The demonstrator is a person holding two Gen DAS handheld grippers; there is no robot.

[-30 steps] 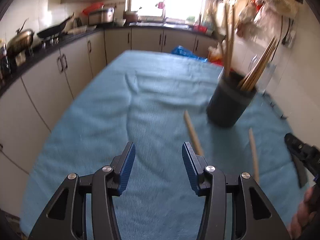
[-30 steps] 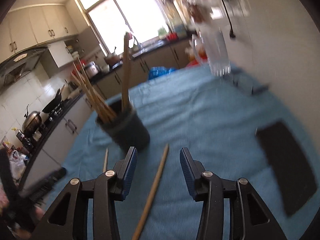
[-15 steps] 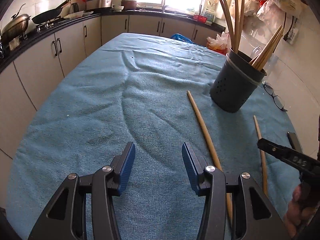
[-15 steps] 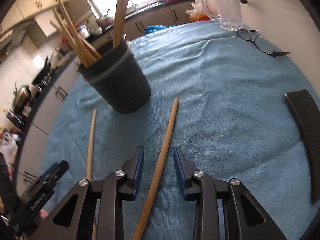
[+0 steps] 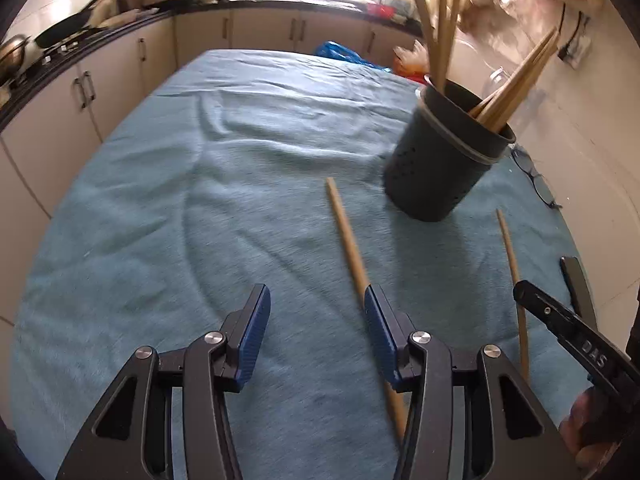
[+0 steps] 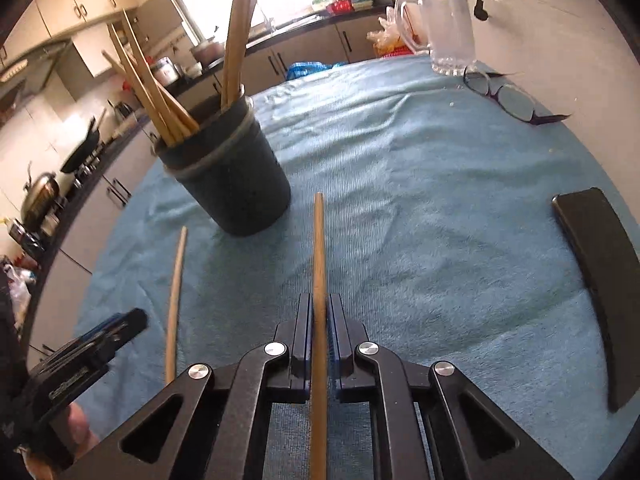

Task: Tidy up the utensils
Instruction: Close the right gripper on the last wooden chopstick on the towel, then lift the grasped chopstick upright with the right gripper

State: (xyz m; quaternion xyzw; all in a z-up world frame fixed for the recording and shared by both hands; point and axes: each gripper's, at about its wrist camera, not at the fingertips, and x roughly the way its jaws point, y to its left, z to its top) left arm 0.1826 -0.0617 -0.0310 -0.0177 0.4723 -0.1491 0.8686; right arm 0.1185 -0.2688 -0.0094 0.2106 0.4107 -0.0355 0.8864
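A dark utensil holder (image 5: 444, 160) (image 6: 230, 176) with several wooden chopsticks stands on the blue cloth. Two loose wooden chopsticks lie near it. My right gripper (image 6: 319, 312) is shut on one chopstick (image 6: 319, 248), which points toward the holder; it also shows in the left wrist view (image 5: 514, 280). The other chopstick (image 5: 350, 244) (image 6: 175, 292) lies on the cloth, passing under the right finger of my left gripper (image 5: 316, 308), which is open and empty.
A black flat case (image 6: 600, 272) lies on the right of the blue-covered table (image 5: 180, 200). Glasses (image 6: 508, 96) and a glass mug (image 6: 448, 36) stand at the far right. Kitchen counters and cabinets run along the left and back.
My right gripper closed on the chopstick that lay between its fingers. My left gripper shifted slightly forward and right, staying open.
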